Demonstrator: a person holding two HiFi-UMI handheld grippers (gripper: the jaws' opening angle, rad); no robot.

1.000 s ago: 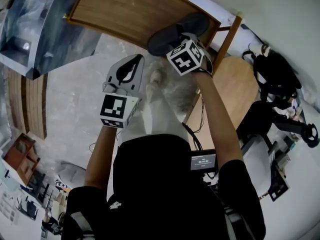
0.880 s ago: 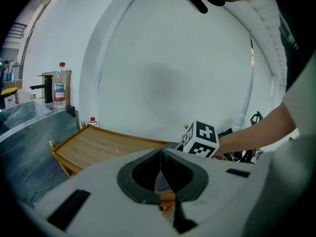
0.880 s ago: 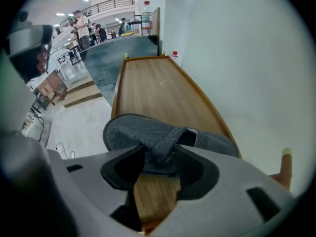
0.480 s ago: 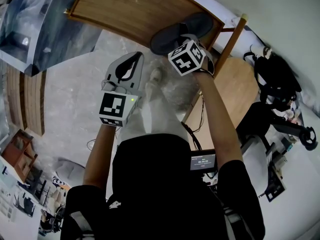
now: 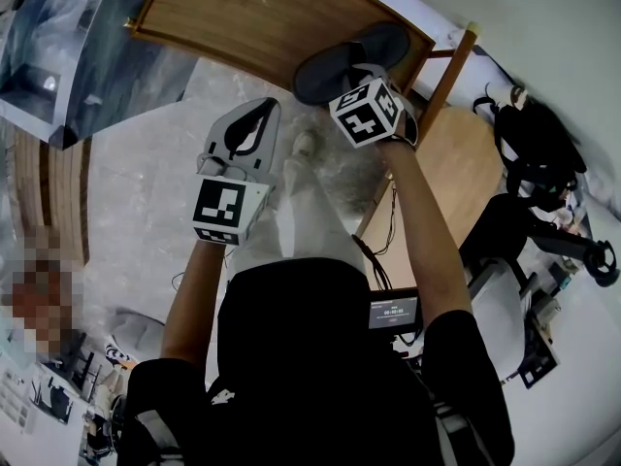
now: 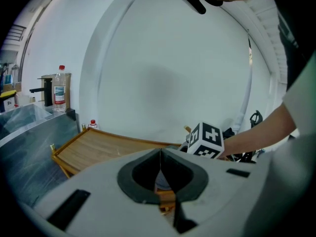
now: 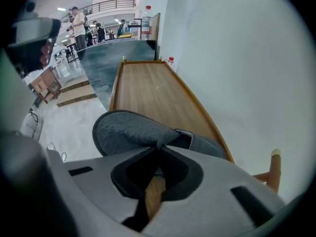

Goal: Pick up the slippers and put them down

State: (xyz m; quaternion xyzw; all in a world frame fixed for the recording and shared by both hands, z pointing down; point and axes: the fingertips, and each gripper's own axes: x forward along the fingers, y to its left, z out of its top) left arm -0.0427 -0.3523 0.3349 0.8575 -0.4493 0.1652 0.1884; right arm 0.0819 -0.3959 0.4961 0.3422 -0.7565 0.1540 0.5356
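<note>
Slipper (image 5: 335, 66) first: it's grey and sits at the near end of the wooden rack (image 5: 243, 17), by the corner closest to you. Your right gripper (image 5: 361, 74) comes down on it steeply. From the head view its marker cube (image 5: 366, 113) covers the contact, so you can't read the grip there. The right gripper view settles it. The jaws have just been closing, and now they are clenched on the edge of the slipper's (image 7: 133, 127) upper, right where the right gripper's (image 7: 158, 148) tips meet. That view also shows the toe reaching over the rack's (image 7: 148, 88) left rim. Neither view tells you whether the sole rests on the boards or hangs just clear of them.

Your left gripper (image 5: 260, 115) hovers over the floor (image 5: 146, 192) beside the rack, apart from the slipper. The head view shows only its white back. The left gripper view shows the left gripper's (image 6: 160, 154) jaws pressed together with nothing between them, and past them the right one's cube (image 6: 206, 139). A water bottle (image 6: 59, 88) stands on a counter at far left, which only this view shows clearly.
</note>
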